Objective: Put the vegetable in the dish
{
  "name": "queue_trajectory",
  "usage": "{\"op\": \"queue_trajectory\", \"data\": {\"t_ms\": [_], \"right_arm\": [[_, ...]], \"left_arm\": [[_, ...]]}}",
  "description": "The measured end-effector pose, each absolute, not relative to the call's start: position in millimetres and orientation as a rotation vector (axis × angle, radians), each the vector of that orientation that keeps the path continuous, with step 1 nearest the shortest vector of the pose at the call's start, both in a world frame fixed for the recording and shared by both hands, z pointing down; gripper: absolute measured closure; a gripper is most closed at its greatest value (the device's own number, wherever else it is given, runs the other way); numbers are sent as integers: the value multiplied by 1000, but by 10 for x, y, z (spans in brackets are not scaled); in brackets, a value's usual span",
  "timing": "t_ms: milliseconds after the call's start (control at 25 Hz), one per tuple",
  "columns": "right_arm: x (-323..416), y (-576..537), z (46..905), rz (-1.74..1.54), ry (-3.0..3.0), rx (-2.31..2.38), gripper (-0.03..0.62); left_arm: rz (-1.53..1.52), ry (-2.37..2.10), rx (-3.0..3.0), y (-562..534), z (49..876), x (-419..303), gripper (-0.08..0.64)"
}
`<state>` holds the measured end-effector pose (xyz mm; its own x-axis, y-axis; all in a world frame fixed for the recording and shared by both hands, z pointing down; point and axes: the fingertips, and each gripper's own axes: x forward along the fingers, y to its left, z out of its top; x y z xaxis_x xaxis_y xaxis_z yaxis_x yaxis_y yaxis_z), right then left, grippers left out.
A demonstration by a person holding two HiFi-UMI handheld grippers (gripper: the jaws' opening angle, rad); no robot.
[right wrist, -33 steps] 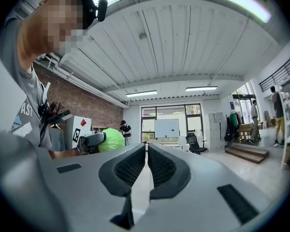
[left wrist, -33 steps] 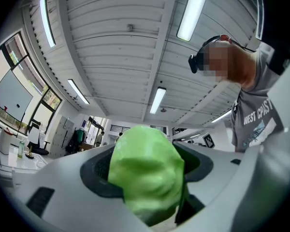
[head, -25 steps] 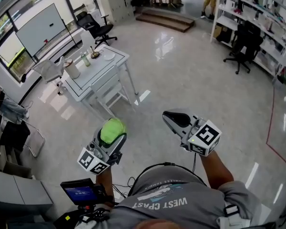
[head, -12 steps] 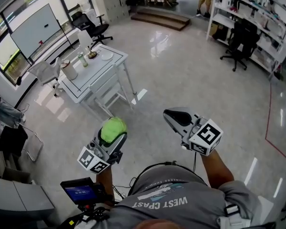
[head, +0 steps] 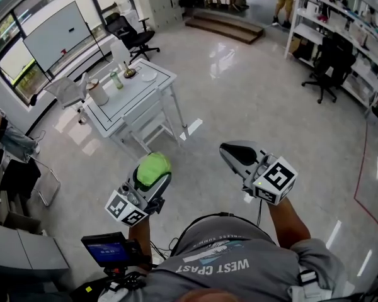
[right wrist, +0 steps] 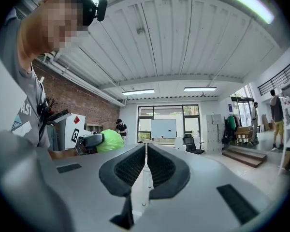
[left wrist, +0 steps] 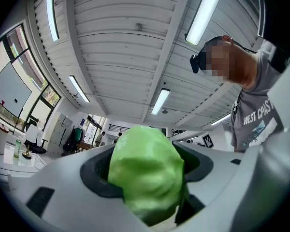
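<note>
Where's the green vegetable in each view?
Head view: vegetable lower left of centre, clamped in the left gripper.
Left gripper view: vegetable bottom centre, filling the jaws.
Right gripper view: vegetable small, left of centre.
Shared landmark: whiteboard, far left, centre background.

Left gripper (head: 152, 170) clamped; right (head: 230, 152) closed (empty)

Floor (head: 258, 99) is super glossy and polished, with the lights mirrored in it. Vegetable (head: 152, 167) looks like smooth, slightly waxy green plastic. Right claw (head: 237, 152) is matt grey plastic with ribbed black pads (right wrist: 130, 167). Counter (head: 133, 97) top's smooth white.
</note>
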<state>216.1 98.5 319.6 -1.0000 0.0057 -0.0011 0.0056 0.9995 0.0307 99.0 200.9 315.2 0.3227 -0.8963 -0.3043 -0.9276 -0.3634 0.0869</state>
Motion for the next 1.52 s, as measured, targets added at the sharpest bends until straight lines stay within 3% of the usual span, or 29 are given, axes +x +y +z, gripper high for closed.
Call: {"op": "queue_trajectory", "data": {"t_ms": [600, 1520], "right_arm": [[2066, 254, 3326, 31, 3137, 103, 584], [833, 391, 3172, 18, 3131, 24, 584]], "left_arm": [[449, 1795, -2394, 1372, 3250, 927, 239], [428, 1700, -2470, 1247, 3043, -331, 239]]}}
